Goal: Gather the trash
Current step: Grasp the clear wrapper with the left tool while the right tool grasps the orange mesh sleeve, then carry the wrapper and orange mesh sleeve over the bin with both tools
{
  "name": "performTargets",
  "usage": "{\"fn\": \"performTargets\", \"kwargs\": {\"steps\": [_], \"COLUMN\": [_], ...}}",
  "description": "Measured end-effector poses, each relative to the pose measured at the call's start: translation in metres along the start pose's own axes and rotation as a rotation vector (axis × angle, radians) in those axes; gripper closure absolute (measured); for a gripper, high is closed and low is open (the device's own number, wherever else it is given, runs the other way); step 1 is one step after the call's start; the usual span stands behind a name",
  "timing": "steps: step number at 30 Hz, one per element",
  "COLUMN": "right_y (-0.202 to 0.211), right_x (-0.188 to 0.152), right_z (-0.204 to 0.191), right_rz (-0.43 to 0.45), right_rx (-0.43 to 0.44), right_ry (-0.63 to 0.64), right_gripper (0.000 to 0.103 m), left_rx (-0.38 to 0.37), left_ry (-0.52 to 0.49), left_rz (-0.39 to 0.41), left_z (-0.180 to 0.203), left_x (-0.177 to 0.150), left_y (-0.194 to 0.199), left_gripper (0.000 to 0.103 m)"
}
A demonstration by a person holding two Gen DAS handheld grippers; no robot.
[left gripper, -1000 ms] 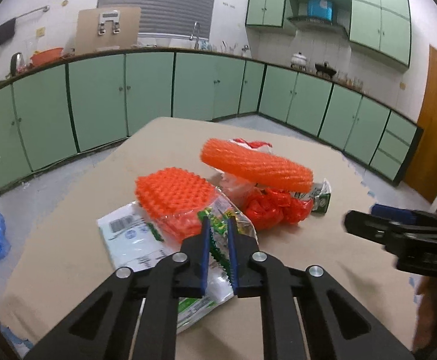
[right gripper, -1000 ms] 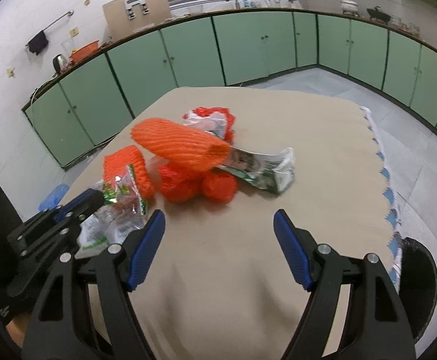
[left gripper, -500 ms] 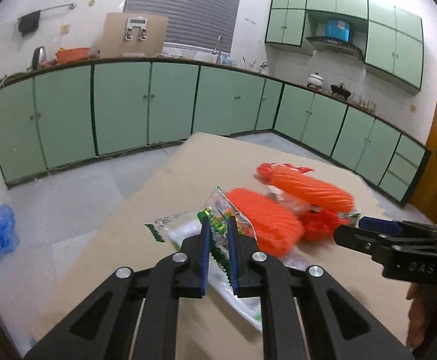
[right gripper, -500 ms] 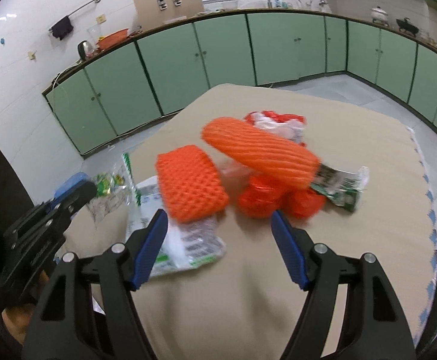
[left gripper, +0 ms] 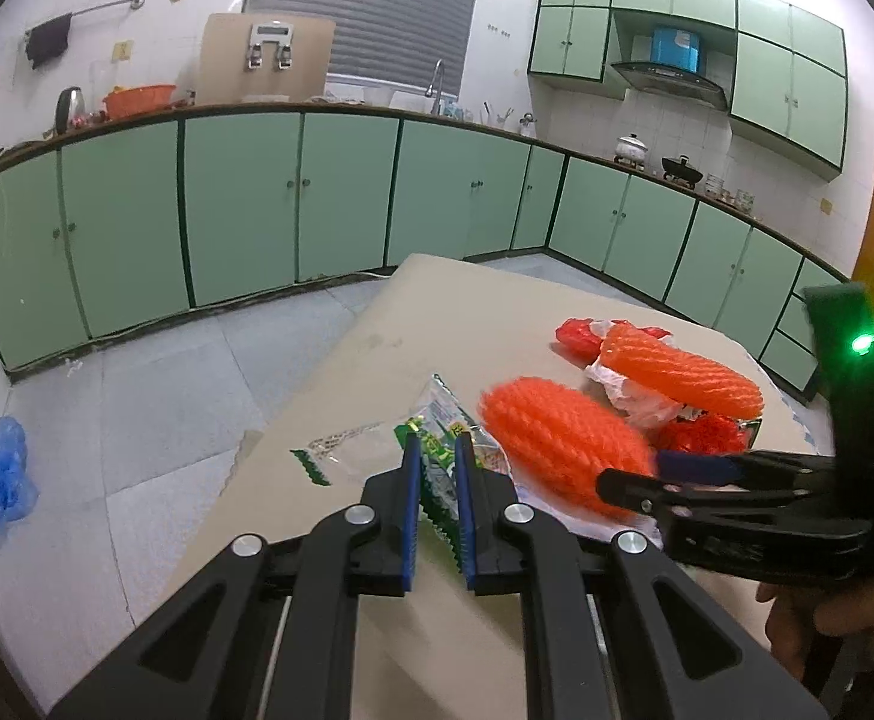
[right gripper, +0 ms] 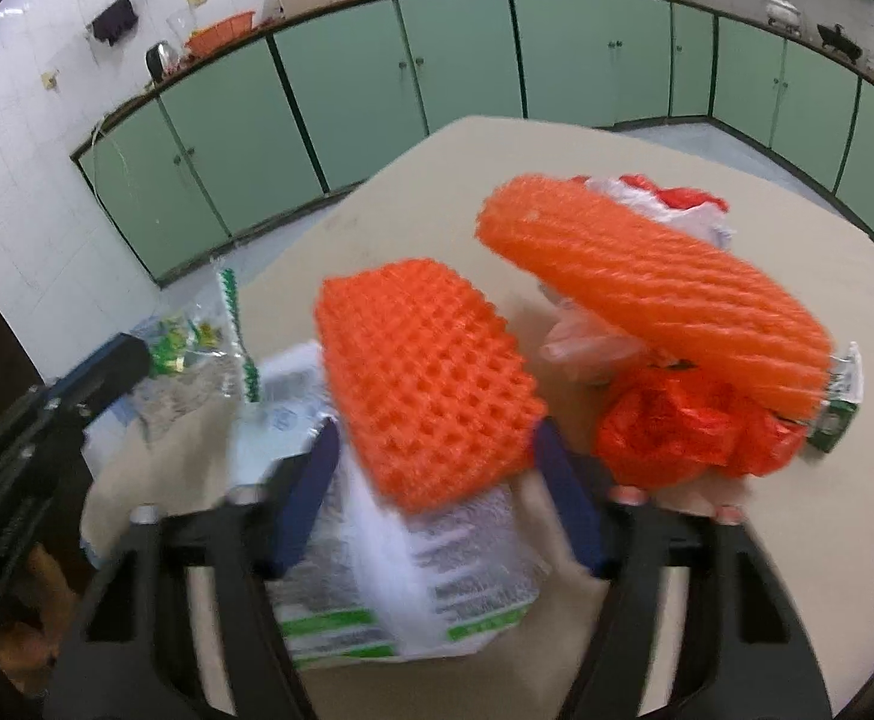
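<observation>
A home kitchen: pale green base cabinets [left gripper: 239,204] run along two walls under a dark countertop, with matching wall cupboards [left gripper: 694,30] above a range hood [left gripper: 670,81]. A sink tap [left gripper: 435,75], a kettle [left gripper: 68,110], a white pot [left gripper: 631,148] and a wok [left gripper: 681,166] sit on the counter; the walls are white tile.

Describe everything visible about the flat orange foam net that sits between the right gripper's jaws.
The orange foam net is a squarish, soft-looking pad of open waffle-like mesh, bright orange and intact. It lies tilted on a white printed plastic bag on the table, left of the longer foam sleeve. The right gripper straddles its near end with open jaws; whether they touch is blurred.
</observation>
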State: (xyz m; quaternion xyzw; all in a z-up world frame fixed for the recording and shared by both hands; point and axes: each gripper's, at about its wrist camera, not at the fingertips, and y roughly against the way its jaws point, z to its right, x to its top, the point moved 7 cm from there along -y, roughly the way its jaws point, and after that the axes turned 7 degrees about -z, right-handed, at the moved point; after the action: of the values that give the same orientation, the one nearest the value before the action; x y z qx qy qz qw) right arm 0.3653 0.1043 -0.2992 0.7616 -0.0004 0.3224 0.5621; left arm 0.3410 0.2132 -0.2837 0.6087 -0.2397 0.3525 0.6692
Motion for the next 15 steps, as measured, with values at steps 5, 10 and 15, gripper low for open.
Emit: {"fn": "performTargets", "kwargs": {"steps": [5, 10, 15], "right_y": [0.024, 0.054, 0.082], "right_x": [-0.002, -0.007, -0.016], "right_z": [-0.004, 0.008, 0.028], "right_rz": [0.049, 0.087, 0.119], "right_rx": [-0.002, 0.012, 0.002], "right_ry": [0.02, -0.027, -0.065], "right_gripper": [0.089, 0.089, 0.089], "left_rx": [-0.012, -0.024, -0.035], "left_ry": [0.001, -0.004, -0.034], "left_rz": [0.005, 0.018, 0.037], "left_z": [0.004, 0.013, 0.033], "left_x": [-0.003, -0.003, -0.004], "left_y": [0.011, 0.031, 0.052], "left_gripper": [0.092, 0.092, 0.092]}}
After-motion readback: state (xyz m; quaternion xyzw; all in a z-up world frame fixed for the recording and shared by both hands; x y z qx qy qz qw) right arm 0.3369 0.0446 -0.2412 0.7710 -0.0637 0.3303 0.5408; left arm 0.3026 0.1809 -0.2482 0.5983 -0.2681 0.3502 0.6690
